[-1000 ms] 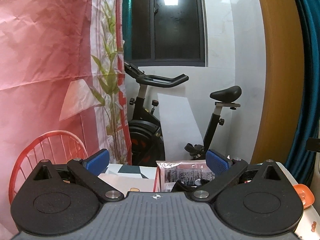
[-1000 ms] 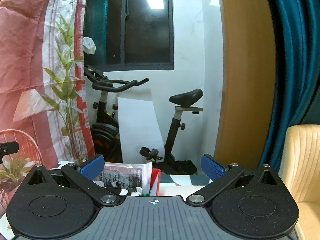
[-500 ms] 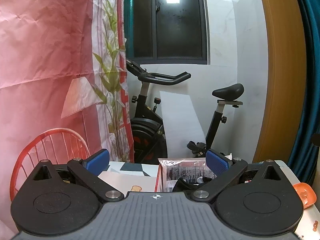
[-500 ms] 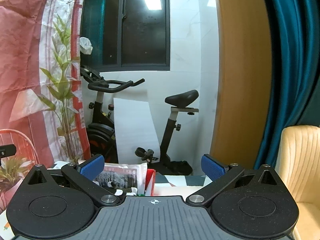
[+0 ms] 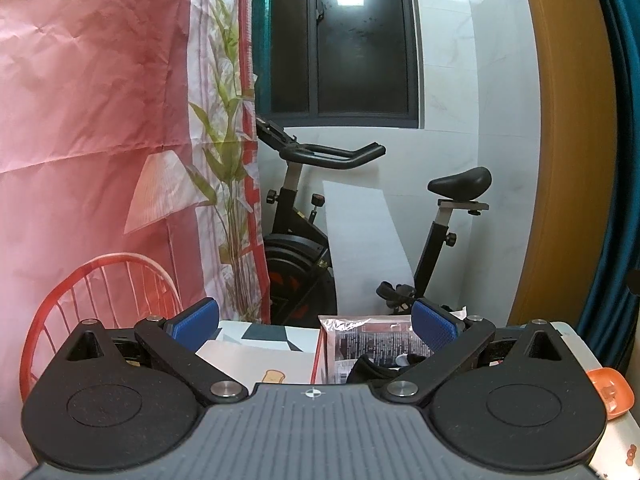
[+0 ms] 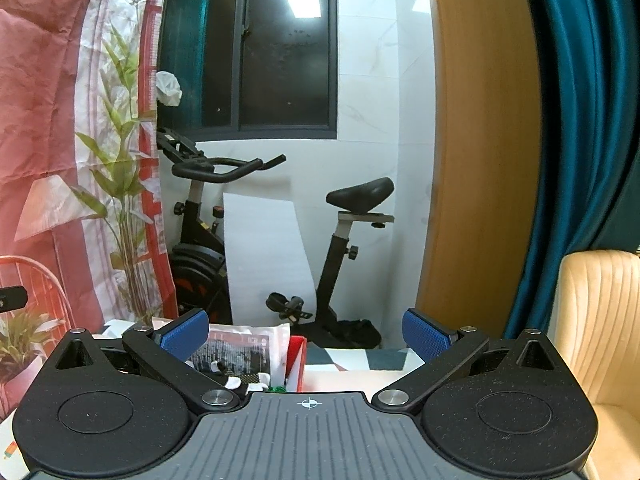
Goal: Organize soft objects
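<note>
Comparing with the frame a second back, I see both views have tipped slightly upward: the bike (image 5: pixel 372 240) and window (image 5: pixel 340 40) sit a touch lower in each frame, and the surface shows as a thinner strip along the bottom. Nothing on it has shifted.

My left claw (image 5: pixel 316 322) is released, blue pads spread wide with nothing between them. The right claw (image 6: pixel 308 330) is the same, spread and empty.

In the left view the packet (image 5: pixel 372 340) stands upright at lower centre-right, just behind the right pad, inside a red box (image 5: pixel 318 356) of which I only get one thin edge. A dark soft item (image 5: pixel 368 368) sits low in front of the packet; the claw body cuts it off and I cannot tell what it is. A white card (image 5: pixel 256 360) lies at lower centre. An orange dish (image 5: pixel 610 390) pokes out at the lower right edge, half hidden by the claw housing.

In the right view the packet (image 6: pixel 244 350) appears at lower left of centre behind the left pad, with the red box (image 6: pixel 298 360) wall just to its right. Small white and green bits (image 6: pixel 256 384) lie below it, too small and too covered to name. The surface (image 6: pixel 360 360) shows a teal-and-white pattern at lower centre. A cream chair (image 6: pixel 600 320) fills the lower right, cut by the frame edge.
</note>
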The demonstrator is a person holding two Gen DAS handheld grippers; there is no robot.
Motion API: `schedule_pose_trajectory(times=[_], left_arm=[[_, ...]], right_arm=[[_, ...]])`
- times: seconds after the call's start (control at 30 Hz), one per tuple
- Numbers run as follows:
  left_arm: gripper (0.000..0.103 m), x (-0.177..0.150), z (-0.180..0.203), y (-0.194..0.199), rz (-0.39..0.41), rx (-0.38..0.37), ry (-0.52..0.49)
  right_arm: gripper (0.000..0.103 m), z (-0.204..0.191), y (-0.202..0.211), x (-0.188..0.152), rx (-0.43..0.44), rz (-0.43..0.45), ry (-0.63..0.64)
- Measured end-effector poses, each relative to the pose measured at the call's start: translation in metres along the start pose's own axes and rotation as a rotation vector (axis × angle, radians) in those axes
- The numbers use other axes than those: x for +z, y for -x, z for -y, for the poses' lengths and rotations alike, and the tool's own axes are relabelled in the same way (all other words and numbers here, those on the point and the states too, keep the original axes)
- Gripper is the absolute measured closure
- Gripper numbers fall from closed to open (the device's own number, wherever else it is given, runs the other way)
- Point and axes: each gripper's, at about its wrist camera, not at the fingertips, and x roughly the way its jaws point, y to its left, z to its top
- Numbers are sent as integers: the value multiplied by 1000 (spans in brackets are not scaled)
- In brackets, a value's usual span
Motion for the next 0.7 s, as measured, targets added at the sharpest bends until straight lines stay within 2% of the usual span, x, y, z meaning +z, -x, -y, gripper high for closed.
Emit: schedule_pose_trajectory(times=[0.7], left_arm=[[0, 1, 0, 1, 1, -9, -3]], right_arm=[[0, 6, -3, -1, -4, -2, 1]])
